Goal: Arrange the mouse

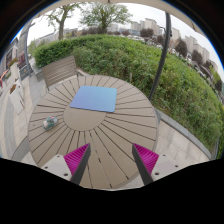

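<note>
A blue-purple mouse mat (94, 98) lies flat near the middle of a round wooden slatted table (120, 135), beyond my fingers. A small dark mouse (50, 123) sits near the table's left rim, left of the mat and ahead of my left finger. My gripper (111, 166) hovers over the table's near edge, open and empty, with its magenta pads (76, 157) wide apart and only bare slats between them.
A wooden chair (62, 70) stands behind the table at the far left. Another seat (14, 92) is at the left on the paved ground. A green hedge (150, 60) runs behind and to the right of the table.
</note>
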